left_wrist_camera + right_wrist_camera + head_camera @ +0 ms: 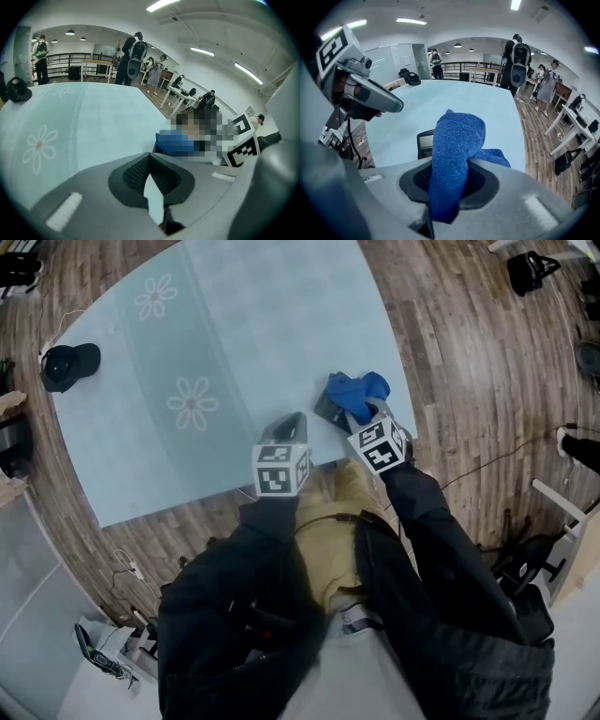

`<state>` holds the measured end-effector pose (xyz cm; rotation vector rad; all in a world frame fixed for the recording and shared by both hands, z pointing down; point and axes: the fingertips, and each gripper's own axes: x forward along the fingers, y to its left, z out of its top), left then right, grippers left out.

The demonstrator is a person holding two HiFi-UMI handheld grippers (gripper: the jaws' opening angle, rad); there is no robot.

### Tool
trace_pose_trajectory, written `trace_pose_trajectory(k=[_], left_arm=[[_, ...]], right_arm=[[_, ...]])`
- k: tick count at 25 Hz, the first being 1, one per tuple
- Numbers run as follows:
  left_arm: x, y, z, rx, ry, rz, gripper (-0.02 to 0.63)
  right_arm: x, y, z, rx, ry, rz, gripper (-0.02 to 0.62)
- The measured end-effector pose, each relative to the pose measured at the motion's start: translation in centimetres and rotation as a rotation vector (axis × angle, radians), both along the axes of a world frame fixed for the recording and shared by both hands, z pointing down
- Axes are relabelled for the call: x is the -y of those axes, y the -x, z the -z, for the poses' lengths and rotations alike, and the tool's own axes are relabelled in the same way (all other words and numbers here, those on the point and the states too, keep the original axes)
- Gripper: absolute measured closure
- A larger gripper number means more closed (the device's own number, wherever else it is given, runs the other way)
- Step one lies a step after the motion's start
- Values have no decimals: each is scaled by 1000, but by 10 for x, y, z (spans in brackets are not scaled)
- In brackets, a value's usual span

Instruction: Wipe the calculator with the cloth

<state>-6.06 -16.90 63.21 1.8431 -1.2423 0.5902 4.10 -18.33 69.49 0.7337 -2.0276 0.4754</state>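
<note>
A blue cloth [454, 140] is bunched between the jaws of my right gripper [449, 180], which is shut on it. In the head view the cloth [357, 390] lies over the dark calculator [328, 409] near the table's front right edge. Only the calculator's [424, 143] screen end shows, to the left of the cloth. My left gripper [292, 421] is just left of the calculator above the table, its jaws shut with nothing between them [149, 161]. From that gripper the cloth [176, 143] appears ahead to the right.
The table [244, 324] has a pale blue cover with flower prints [191, 403]. A black cap [68, 364] lies at its far left corner. Wooden floor surrounds the table, with cables and bags on it. Several people stand beyond the far end.
</note>
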Motion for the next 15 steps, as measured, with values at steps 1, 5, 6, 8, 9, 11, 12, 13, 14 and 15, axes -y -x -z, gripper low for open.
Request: trace_pose_trajectory(k=[1,5,6,8,9,11,12,13,14,15], left_arm=[[0,0,0,-2,0,0,607],[3,-1,1,-8,-4,-7,607],[4,0,1,-7,-4,-7,607],[5,1,1,-4,-5,-7,607],[6,1,1,-4,-6,-8,607],[9,1,3,-4,-9,-8,607],[11,1,5,-6,-12,-7,607],[14,1,7,-7,-17,-7,607],[18,1,10,-9,-25,-7,607],[22,1,13,-11,-34,-9,607]], right_arm=[[-4,2,0,6,5,12,502],[-25,12,-1,31,28,52,502],[-29,13,-1,35,35,55,502],[-38,16,-2,42,47,64,502],[-41,18,-2,45,54,71,502],[-49,21,-1,55,75,81,502],[-53,22,-1,63,91,82,502],[-56,22,0,74,109,77,502],[-58,23,1,90,126,67,502],[-60,24,4,113,142,49,502]])
